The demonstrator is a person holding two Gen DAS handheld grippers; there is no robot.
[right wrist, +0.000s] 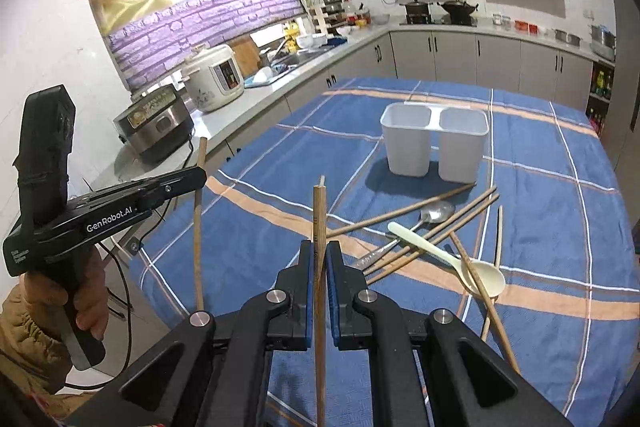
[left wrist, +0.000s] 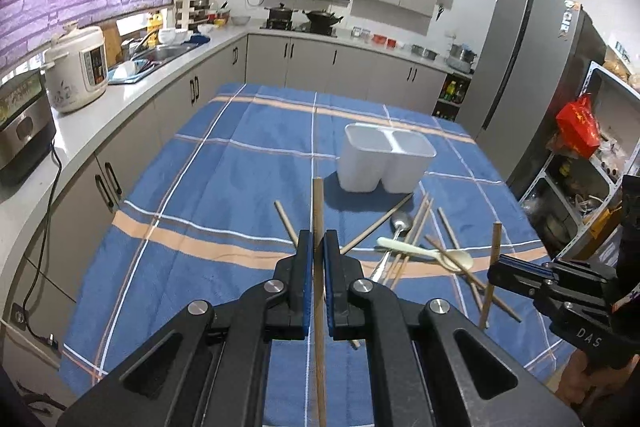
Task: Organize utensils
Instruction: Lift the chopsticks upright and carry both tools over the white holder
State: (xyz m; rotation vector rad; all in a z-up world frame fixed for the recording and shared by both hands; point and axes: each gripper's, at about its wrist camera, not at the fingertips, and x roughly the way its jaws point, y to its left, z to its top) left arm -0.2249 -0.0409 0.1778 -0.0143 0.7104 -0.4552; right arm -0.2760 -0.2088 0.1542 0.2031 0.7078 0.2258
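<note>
Wooden chopsticks (left wrist: 318,211) in both tongs (right wrist: 320,251)

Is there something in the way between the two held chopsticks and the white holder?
Nothing visible blocks them. Both tools, left and right, hold a chopstick upright above the cloth; the loose utensils lie flat below, before the open white holder.

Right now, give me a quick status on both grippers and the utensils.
Left gripper and right gripper each shut on one wooden chopstick. White two-compartment plastic holder empty. Spoons, chopsticks still piled on blue plaid cloth.
</note>
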